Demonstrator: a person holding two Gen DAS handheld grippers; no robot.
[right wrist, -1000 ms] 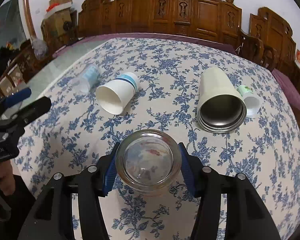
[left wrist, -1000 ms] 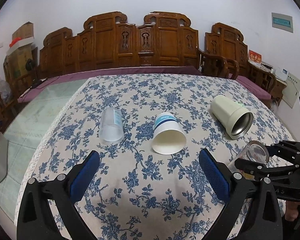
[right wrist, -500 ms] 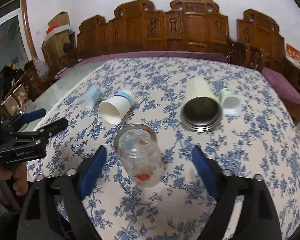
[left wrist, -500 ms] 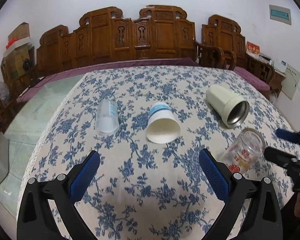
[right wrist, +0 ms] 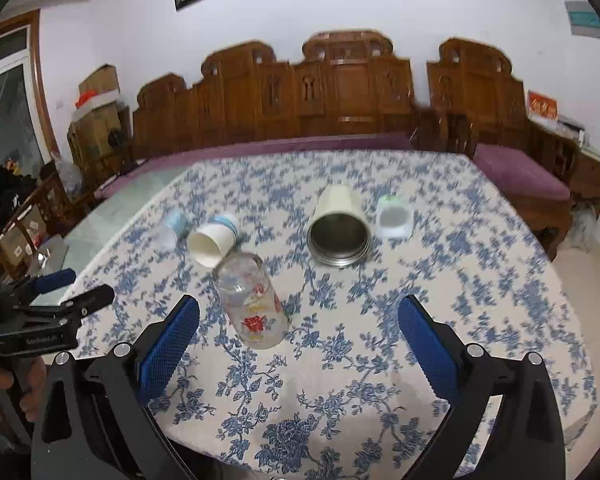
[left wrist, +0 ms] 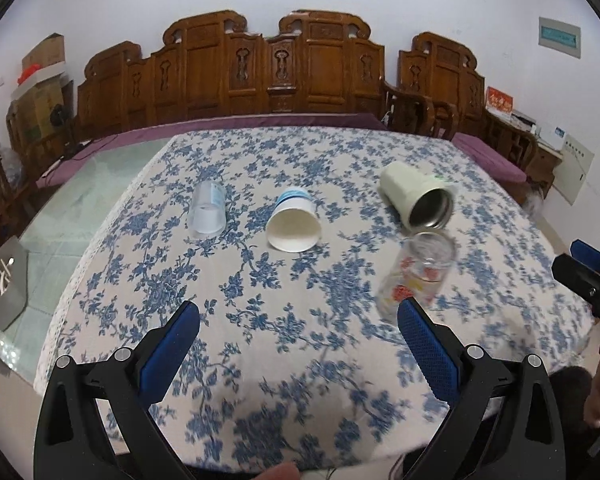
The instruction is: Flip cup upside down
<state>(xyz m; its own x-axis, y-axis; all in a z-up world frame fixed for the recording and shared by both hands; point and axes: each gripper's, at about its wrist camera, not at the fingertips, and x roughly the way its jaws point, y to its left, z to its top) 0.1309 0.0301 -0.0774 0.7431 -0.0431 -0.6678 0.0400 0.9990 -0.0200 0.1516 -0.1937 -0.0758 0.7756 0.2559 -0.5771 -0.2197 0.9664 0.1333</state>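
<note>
A clear glass cup with red flowers [right wrist: 254, 302] stands on the floral tablecloth with its wide rim down; it also shows in the left wrist view [left wrist: 418, 276]. My right gripper [right wrist: 298, 344] is open and empty, pulled back from the glass, which stands ahead of its left finger [right wrist: 168, 346]. My left gripper [left wrist: 298, 348] is open and empty over the table's near edge. The right gripper's tips show in the left wrist view [left wrist: 588, 270], and the left gripper shows in the right wrist view [right wrist: 66, 292].
A paper cup [left wrist: 294, 222], a clear plastic cup [left wrist: 207, 212] and a cream steel-lined tumbler [left wrist: 418, 196] lie on their sides on the table [left wrist: 260, 360]. A small white lid [right wrist: 394, 218] lies beside the tumbler. Carved wooden benches stand behind.
My right gripper opened, let go of the glass cup and drew back from it. The glass now stands alone on the cloth. My left gripper also drew back.
</note>
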